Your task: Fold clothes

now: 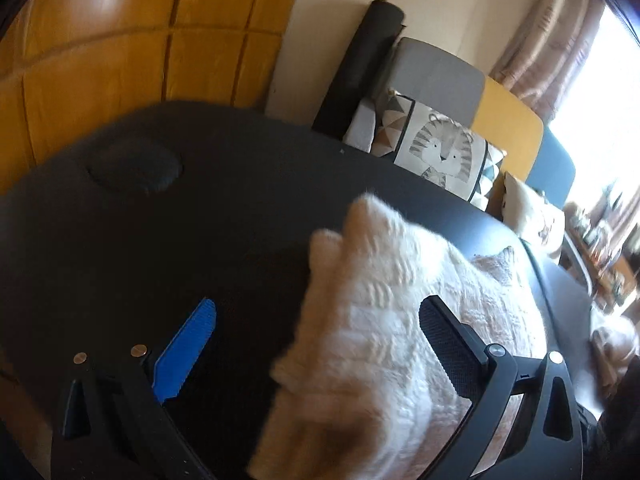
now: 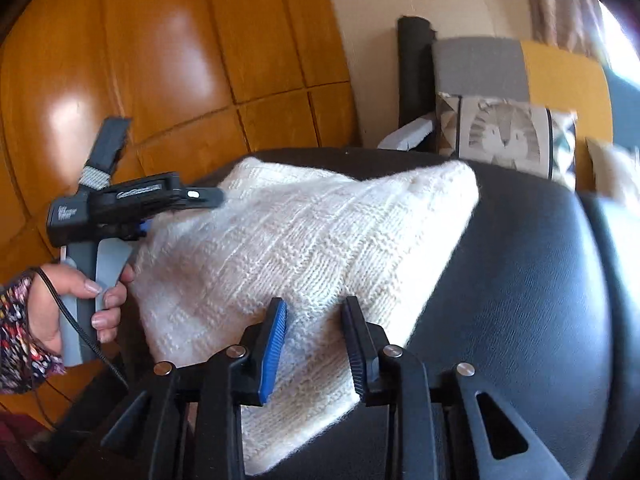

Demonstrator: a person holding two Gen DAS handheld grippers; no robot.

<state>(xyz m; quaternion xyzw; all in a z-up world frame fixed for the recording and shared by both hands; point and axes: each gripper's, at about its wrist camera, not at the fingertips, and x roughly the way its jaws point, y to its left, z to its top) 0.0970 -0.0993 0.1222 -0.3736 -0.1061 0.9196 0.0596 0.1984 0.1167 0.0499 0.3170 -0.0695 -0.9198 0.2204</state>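
Your left tool (image 1: pixel 316 344) is spread over the sweater (image 2: pixel 304 240) on the worktop (image 2: pixel 520 280); your right tool (image 2: pixel 316 340), at 6 o'clock, pinches its edge.

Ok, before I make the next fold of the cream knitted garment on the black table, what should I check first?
1. Left gripper open: ok, jaws stand wide apart.
2. Cream knitted garment between the left fingers: ok, the knit lies between them.
3. Right gripper firmly holding the garment: cannot tell; the knit fills its narrow gap.
4. Garment wholly on the black table: cannot tell; the near edge is hidden behind the right fingers.
5. Round black disc apart from the garment: ok.
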